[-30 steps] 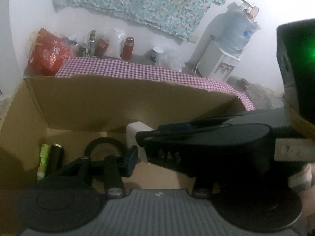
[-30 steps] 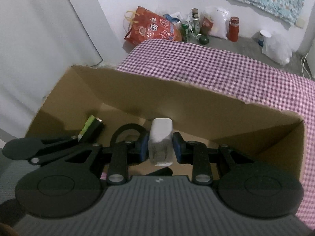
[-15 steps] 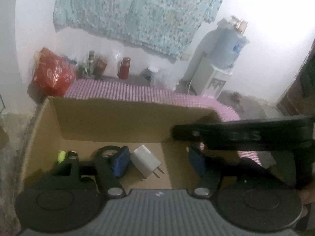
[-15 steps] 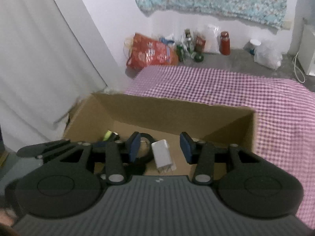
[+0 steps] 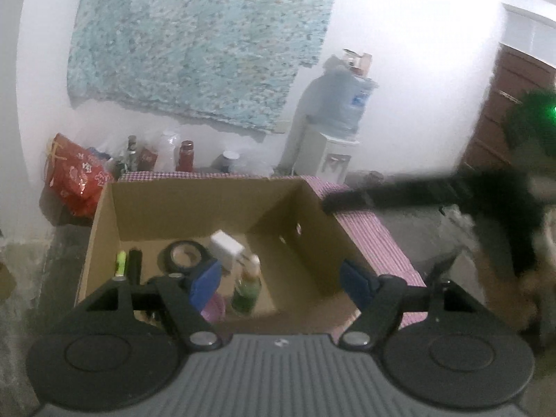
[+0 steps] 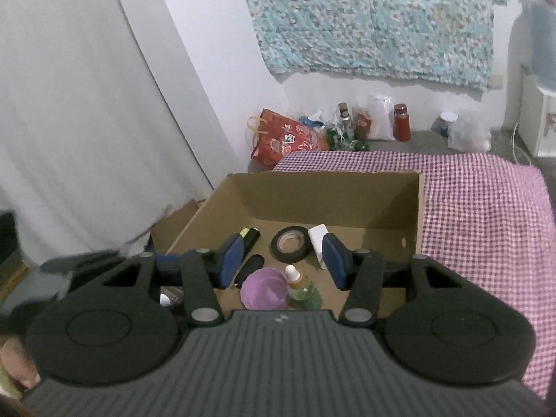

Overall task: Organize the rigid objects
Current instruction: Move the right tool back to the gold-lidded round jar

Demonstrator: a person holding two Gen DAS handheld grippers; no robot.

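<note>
Box [image 6: 333, 193] farther below, charger [image 6: 318, 234] released.

Open cardboard box [image 6: 347, 198] holding sorted items.
White charger [image 6: 318, 238] lies beside black tape roll [image 6: 291, 244]; dropper bottle [image 6: 302, 286] lies against purple lid [image 6: 266, 292].

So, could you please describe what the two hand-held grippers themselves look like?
Both look alike. The left hand-held gripper and the right hand-held gripper each have a grey ribbed body bearing a small white logo, two black round discs, black linkage arms with silver pivot bolts, and blue finger pads. No cables or sleeves are visible.
</note>
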